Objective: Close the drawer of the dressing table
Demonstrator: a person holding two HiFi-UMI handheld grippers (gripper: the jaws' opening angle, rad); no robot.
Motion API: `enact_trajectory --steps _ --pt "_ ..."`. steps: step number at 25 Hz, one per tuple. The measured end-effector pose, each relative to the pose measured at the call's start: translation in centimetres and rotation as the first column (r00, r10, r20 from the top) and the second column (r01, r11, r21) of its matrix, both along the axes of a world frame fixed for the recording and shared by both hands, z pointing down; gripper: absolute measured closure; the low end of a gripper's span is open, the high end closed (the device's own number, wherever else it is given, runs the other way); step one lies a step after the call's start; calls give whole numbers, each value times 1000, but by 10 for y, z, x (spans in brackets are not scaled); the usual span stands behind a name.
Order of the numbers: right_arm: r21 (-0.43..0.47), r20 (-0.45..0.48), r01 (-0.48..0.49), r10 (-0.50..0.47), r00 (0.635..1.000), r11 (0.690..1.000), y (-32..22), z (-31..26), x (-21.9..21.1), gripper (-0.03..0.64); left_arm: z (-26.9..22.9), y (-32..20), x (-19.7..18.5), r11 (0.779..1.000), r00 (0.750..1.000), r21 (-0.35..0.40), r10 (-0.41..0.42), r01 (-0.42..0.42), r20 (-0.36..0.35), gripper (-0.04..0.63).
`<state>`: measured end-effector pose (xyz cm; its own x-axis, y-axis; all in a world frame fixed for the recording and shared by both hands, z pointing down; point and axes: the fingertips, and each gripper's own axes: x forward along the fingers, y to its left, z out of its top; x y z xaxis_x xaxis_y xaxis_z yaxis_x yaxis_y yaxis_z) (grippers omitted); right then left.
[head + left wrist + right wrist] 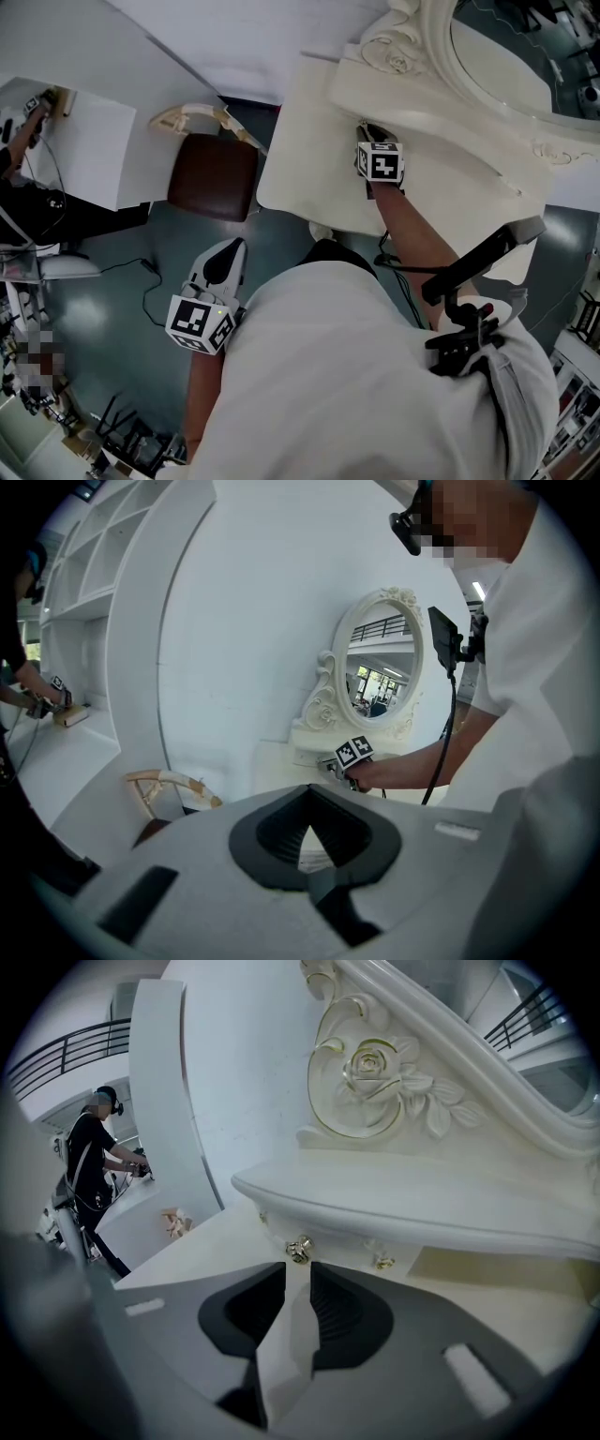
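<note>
The white dressing table [309, 141] carries an oval mirror [511, 56] on a carved shelf. In the right gripper view a small drawer front [342, 1246] with a gold knob [298, 1249] sits just under that shelf; how far it stands out I cannot tell. My right gripper [298, 1266] points at that knob, its jaws a narrow gap apart with nothing between them and the knob just beyond the tips. In the head view the right gripper [366, 129] reaches under the shelf. My left gripper [232, 249] hangs over the floor beside the table, jaws together and holding nothing [307, 795].
A stool with a brown seat [214, 175] stands left of the table. A second gold knob [382, 1262] sits right of the first. Another person [19, 141] works at a white counter [89, 141] at the far left. A cable [148, 281] lies on the floor.
</note>
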<state>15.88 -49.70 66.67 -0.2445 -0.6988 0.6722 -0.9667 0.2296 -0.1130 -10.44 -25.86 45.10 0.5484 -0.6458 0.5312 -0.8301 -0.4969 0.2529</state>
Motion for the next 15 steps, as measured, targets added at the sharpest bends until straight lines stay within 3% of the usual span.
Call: enact_trajectory --steps 9,15 --pt "-11 -18 -11 11 1000 1000 58 -4 -7 542 -3 53 -19 1000 1000 19 5 -5 -18 592" --pt "0 -24 3 -3 1000 1000 109 -18 -23 615 -3 93 -34 999 999 39 24 -23 -34 592"
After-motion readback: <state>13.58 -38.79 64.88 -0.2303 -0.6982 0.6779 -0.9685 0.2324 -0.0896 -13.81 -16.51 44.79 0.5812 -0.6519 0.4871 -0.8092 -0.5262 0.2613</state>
